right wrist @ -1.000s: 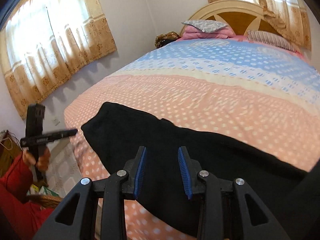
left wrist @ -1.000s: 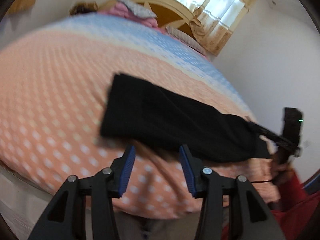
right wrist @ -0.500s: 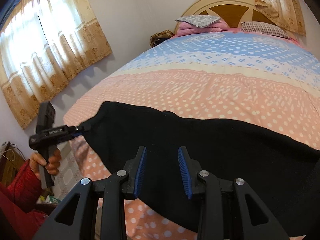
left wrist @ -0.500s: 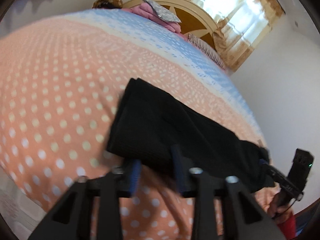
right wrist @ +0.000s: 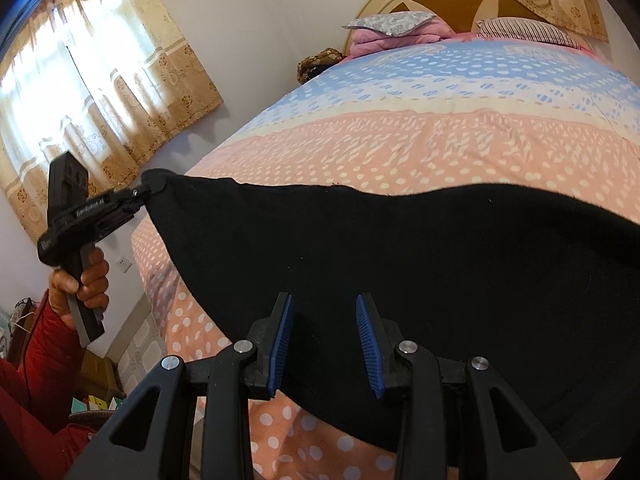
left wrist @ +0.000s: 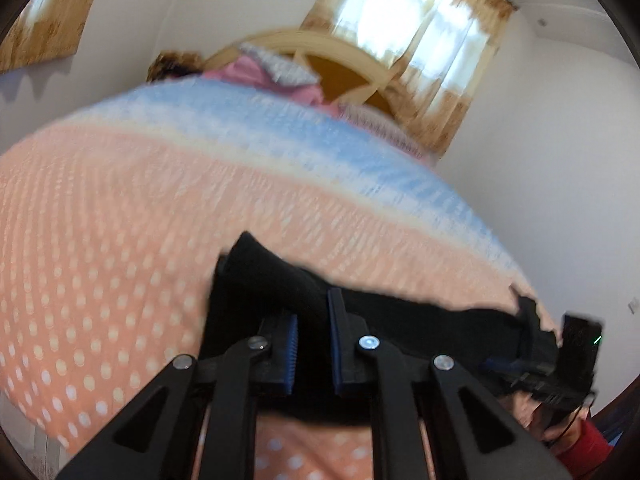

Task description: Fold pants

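Black pants [right wrist: 400, 264] hang spread over the foot of the bed, stretched between my two grippers. My left gripper [left wrist: 312, 308] is shut on one bunched corner of the pants [left wrist: 272, 276]. In the right wrist view the left gripper [right wrist: 146, 190] pinches that corner at the far left, and a hand [right wrist: 86, 280] holds its handle. My right gripper [right wrist: 323, 298] stands partly apart at the pants' other end, and thick black cloth fills the gap between its blue pads [right wrist: 282, 340].
The bedspread [right wrist: 440, 132] is peach with white dots, then blue toward the headboard [right wrist: 448, 0], where pillows [right wrist: 384, 24] are stacked. Curtained windows [right wrist: 80, 92] stand on the left wall. A red sleeve [right wrist: 36, 360] and boxes on the floor sit at the lower left.
The left gripper went from open and short of the pants to shut on their corner, then raised it. The right gripper sank a little with the cloth still between its pads.
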Available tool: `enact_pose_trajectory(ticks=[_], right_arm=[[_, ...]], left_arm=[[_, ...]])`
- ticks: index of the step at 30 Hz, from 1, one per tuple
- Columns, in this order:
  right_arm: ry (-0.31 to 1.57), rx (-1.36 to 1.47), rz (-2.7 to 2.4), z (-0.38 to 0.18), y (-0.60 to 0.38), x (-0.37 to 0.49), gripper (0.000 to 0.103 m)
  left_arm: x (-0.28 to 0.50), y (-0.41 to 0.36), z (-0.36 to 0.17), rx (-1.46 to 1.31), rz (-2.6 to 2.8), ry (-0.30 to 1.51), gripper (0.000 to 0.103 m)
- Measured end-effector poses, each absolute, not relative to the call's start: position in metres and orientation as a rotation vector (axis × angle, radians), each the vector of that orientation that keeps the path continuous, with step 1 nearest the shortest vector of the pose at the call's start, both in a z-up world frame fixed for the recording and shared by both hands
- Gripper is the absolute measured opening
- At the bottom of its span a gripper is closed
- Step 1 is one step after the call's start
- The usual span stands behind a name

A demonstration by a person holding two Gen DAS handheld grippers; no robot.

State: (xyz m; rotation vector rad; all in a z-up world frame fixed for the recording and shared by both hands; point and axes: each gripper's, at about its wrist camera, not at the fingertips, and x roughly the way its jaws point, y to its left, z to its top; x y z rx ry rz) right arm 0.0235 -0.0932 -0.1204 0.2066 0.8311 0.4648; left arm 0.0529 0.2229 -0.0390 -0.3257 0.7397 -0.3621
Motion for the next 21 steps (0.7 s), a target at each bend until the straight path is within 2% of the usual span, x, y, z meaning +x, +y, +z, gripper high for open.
enact_pose_trajectory(ticks=[2, 3, 5, 7, 8, 14, 15, 17, 19, 21], right_arm=[[0.841, 0.208, 0.455, -0.125, -0.095, 0.024, 0.035], [0.847, 0.206, 0.450, -0.126, -0.095, 0.024, 0.035], [0.858, 0.200, 0.443, -0.130, -0.096, 0.025, 0.035], [0.866, 0.191, 0.430, -0.131, -0.095, 0.025, 0.035], [0.866, 0.193, 0.429, -0.132, -0.095, 0.025, 0.035], [0.850, 0.288, 0.462, -0.121, -0.103, 0.031, 0.037], [0.840, 0.310, 0.475, -0.117, -0.105, 0.033, 0.039], [0.799, 0.345, 0.504, -0.104, -0.108, 0.040, 0.056], [0.752, 0.351, 0.526, -0.089, -0.108, 0.051, 0.065], [0.743, 0.311, 0.540, -0.080, -0.103, 0.066, 0.066]], left_arm=[[0.057, 0.224, -0.073, -0.275, -0.307, 0.876, 0.015], [0.054, 0.227, -0.085, -0.256, -0.297, 0.912, 0.020], [0.045, 0.238, -0.082, -0.265, -0.319, 0.875, 0.024], [0.046, 0.248, -0.074, -0.244, -0.296, 0.894, 0.041], [0.046, 0.257, -0.066, -0.222, -0.244, 0.871, 0.060], [0.040, 0.265, -0.021, -0.187, -0.131, 0.688, 0.061], [0.041, 0.255, -0.019, -0.169, -0.157, 0.679, 0.061], [0.044, 0.224, -0.023, -0.084, -0.187, 0.673, 0.061], [0.050, 0.197, -0.040, -0.028, -0.195, 0.697, 0.061], [0.055, 0.180, -0.057, -0.036, -0.220, 0.746, 0.058]])
